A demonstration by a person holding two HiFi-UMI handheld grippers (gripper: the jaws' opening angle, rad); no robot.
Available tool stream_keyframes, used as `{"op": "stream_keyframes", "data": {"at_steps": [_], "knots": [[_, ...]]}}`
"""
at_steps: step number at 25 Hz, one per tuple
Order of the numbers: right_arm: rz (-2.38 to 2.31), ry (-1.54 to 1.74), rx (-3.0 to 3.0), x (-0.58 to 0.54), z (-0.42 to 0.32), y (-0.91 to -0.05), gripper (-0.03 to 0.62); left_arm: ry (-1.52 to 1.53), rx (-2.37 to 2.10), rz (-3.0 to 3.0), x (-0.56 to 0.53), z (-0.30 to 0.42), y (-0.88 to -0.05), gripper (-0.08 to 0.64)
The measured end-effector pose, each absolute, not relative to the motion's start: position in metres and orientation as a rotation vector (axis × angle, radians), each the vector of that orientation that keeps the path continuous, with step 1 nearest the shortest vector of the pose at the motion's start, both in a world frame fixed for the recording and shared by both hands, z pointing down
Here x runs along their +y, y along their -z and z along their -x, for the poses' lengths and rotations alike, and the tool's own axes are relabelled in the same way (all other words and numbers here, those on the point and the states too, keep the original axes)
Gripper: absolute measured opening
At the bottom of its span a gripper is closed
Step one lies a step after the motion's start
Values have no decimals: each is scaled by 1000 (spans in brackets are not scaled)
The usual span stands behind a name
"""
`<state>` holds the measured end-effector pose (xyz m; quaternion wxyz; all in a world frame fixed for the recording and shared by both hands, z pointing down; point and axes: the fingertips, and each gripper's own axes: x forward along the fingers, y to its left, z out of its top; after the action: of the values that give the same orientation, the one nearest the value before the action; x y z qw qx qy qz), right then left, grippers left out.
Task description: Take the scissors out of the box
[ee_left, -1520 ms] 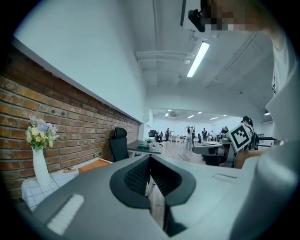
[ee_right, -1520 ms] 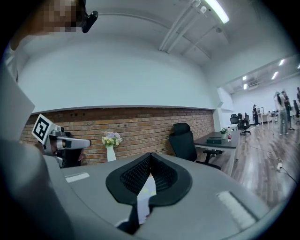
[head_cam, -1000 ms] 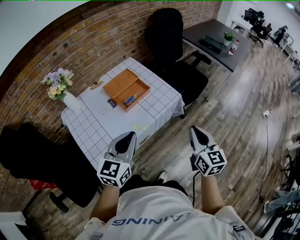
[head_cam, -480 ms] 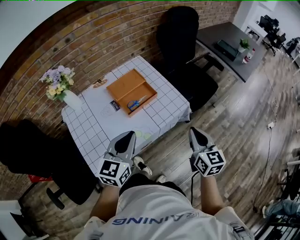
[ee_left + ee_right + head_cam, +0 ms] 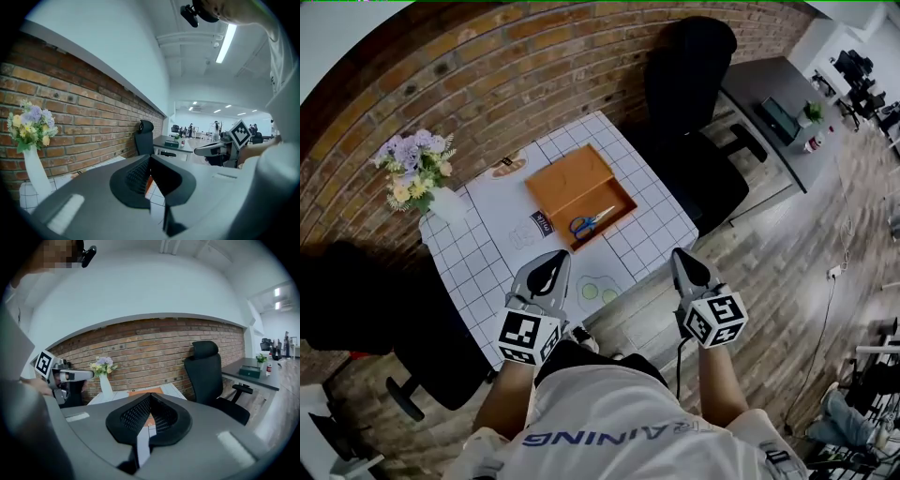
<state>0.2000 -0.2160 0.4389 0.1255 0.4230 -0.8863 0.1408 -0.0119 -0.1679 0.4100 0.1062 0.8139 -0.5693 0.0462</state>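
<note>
Approach step: left gripper and right gripper, both closed and empty, sit at the desk near edge; scissors lie in the mid-desk box, so next means reaching in, opening, then pinching.

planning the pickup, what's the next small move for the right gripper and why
Probably carry the right gripper forward over the box and open it: it is shut, empty and short of the box, where the scissors lie.
</note>
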Motion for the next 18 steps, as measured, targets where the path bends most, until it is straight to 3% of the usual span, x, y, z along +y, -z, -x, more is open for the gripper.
{"op": "stream_keyframes", "data": {"at_steps": [18], "knots": [[-530, -282, -2627, -281, -50, -483, 15, -109, -1892, -2051, -191, 82, -457, 0]]}}
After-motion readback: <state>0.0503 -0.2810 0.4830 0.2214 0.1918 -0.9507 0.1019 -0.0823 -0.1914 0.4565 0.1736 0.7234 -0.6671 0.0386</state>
